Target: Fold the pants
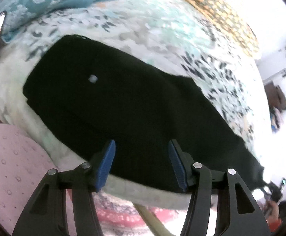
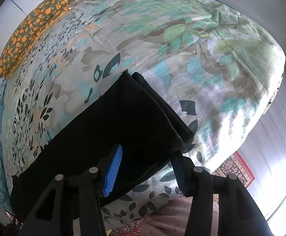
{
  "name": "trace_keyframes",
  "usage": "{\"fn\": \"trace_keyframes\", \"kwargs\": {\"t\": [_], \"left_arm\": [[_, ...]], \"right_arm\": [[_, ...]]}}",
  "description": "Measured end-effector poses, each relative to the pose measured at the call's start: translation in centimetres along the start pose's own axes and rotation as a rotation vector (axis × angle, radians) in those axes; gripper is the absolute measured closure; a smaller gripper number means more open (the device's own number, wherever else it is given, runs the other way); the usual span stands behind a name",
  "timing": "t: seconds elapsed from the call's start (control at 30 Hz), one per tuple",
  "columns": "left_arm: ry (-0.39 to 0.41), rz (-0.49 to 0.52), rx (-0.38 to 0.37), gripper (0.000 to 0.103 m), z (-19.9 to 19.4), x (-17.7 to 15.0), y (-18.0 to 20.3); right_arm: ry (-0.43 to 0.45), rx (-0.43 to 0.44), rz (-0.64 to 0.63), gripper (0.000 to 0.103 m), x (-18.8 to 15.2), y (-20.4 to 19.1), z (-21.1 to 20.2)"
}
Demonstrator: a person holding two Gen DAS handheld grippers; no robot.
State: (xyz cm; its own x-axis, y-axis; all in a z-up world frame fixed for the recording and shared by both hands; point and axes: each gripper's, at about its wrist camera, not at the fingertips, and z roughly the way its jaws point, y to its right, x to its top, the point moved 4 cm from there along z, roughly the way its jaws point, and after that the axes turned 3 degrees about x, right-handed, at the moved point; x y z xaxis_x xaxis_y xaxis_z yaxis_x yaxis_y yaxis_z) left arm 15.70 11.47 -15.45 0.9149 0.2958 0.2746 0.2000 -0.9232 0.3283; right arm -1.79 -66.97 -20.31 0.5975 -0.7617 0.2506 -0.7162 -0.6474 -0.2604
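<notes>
- Left wrist view: my left gripper [image 1: 142,163] hangs with its jaws spread wide, the blue pads [image 1: 107,165] holding nothing, just above the near edge of the black pants [image 1: 123,106].
- The pants lie flat on the leaf-patterned bedspread [image 1: 162,37], stretching from upper left to lower right, and a small pale speck [image 1: 93,78] sits on the fabric towards the left.
- At the far right end of the pants I can just make out something dark at the edge of the cloth; it is too small and blurred to say what it is.
- An orange-patterned pillow [image 1: 219,13] lies along the far side of the bed, and a pink dotted cloth [image 1: 11,169] fills the lower left.
- Right wrist view: my right gripper [image 2: 145,170] is also spread apart, its two pads straddling the near edge of the pants [image 2: 103,129] close to the hem end; I see no pinch on the cloth.
- The leg ends [image 2: 162,108] lie stacked one on the other, edges nearly matched, on the bedspread [image 2: 202,45].
- The pillow [image 2: 32,31] sits at the upper left, and a patterned rug [image 2: 235,167] shows on the floor to the right.
</notes>
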Motion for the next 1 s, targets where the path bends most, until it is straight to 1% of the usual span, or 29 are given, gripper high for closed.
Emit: {"fn": "trace_keyframes", "kwargs": {"t": [0.03, 0.07, 0.1, 0.13, 0.2, 0.23, 0.27, 0.3, 0.33, 0.37, 0.4, 0.43, 0.47, 0.5, 0.63, 0.7, 0.73, 0.77, 0.8, 0.83, 0.87, 0.9, 0.93, 0.97, 1.0], "left_arm": [[0.009, -0.027, -0.048, 0.046, 0.1, 0.2, -0.1], [0.012, -0.034, -0.073, 0.046, 0.2, 0.5, -0.1], [0.021, -0.025, -0.085, 0.045, 0.5, 0.8, 0.4], [0.04, 0.011, -0.072, 0.043, 0.9, 1.2, 1.1], [0.095, 0.128, -0.013, 0.04, 2.0, 1.9, 3.1], [0.117, 0.199, 0.033, 0.039, 2.9, 1.9, 4.1], [0.115, 0.247, 0.076, 0.039, 3.7, 1.9, 4.8], [0.078, 0.307, 0.139, 0.039, 5.2, 1.6, 5.3], [0.012, 0.35, 0.197, 0.041, 6.7, 0.8, 5.3], [-0.056, 0.368, 0.242, 0.047, 7.9, -0.1, 4.9], [-0.099, 0.381, 0.278, 0.047, 8.6, -1.2, 4.3], [-0.083, 0.408, 0.299, 0.046, 8.5, -2.0, 4.1], [-0.079, 0.445, 0.33, 0.046, 8.1, -2.6, 4.3], [-0.088, 0.464, 0.349, 0.046, 7.8, -3.0, 4.4], [-0.097, 0.458, 0.357, 0.045, 7.3, -3.9, 3.8], [-0.099, 0.455, 0.368, 0.045, 7.0, -4.1, 3.9], [-0.098, 0.44, 0.365, 0.045, 6.6, -4.1, 3.9], [-0.095, 0.42, 0.345, 0.045, 6.1, -4.2, 4.2], [-0.086, 0.395, 0.301, 0.044, 5.5, -4.1, 4.9], [-0.07, 0.383, 0.267, 0.042, 4.9, -3.9, 5.3], [-0.035, 0.381, 0.239, 0.039, 4.3, -3.3, 6.0], [-0.006, 0.388, 0.228, 0.031, 4.1, -2.7, 6.7], [0.02, 0.399, 0.218, 0.026, 4.0, -2.0, 7.6], [0.038, 0.414, 0.201, 0.025, 4.0, -1.4, 8.8], [0.052, 0.437, 0.166, 0.025, 4.4, -0.5, 10.4]], "right_arm": [[0.024, -0.003, 0.004, 0.052, 0.0, 0.1, -0.5], [0.051, -0.011, 0.007, 0.052, 0.0, 0.3, -1.0], [0.087, -0.024, 0.012, 0.052, 0.0, 0.4, -1.7], [0.13, -0.038, 0.017, 0.052, 0.0, 0.5, -2.5], [0.215, -0.08, 0.01, 0.052, -0.1, 0.2, -4.3], [0.26, -0.105, -0.009, 0.052, -0.2, -0.4, -5.2], [0.299, -0.117, -0.038, 0.051, -0.5, -1.1, -6.1], [0.34, -0.113, -0.093, 0.049, -1.0, -2.8, -7.1], [0.355, -0.1, -0.13, 0.041, -1.4, -4.0, -7.5], [0.365, -0.078, -0.179, 0.032, -2.1, -5.6, -7.8], [0.362, -0.036, -0.246, 0.028, -3.3, -8.1, -7.7], [0.341, 0.01, -0.304, 0.025, -4.3, -10.1, -7.2], [0.316, 0.044, -0.348, 0.024, -5.2, -11.7, -6.7], [0.264, 0.096, -0.427, 0.024, -6.9, -14.6, -5.4], [0.091, 0.222, -0.645, 0.024, -12.5, -22.5, -0.3], [-0.002, 0.244, -0.744, 0.024, -15.6, -25.5, 2.8], [-0.041, 0.231, -0.776, 0.024, -16.7, -26.0, 4.2], [-0.08, 0.206, -0.806, 0.024, -17.8, -26.3, 5.5], [-0.1, 0.166, -0.839, 0.022, -18.8, -26.3, 6.6], [-0.055, 0.146, -0.888, 0.019, -19.4, -26.3, 6.6], [-0.031, 0.146, -0.919, 0.013, -19.9, -26.3, 6.5], [-0.037, 0.14, -0.926, 0.013, -20.2, -26.0, 6.5], [-0.033, 0.145, -0.92, 0.012, -20.2, -25.8, 6.5], [-0.034, 0.15, -0.915, 0.012, -20.1, -25.6, 6.5], [-0.033, 0.159, -0.911, 0.011, -20.0, -25.3, 6.5]]}}
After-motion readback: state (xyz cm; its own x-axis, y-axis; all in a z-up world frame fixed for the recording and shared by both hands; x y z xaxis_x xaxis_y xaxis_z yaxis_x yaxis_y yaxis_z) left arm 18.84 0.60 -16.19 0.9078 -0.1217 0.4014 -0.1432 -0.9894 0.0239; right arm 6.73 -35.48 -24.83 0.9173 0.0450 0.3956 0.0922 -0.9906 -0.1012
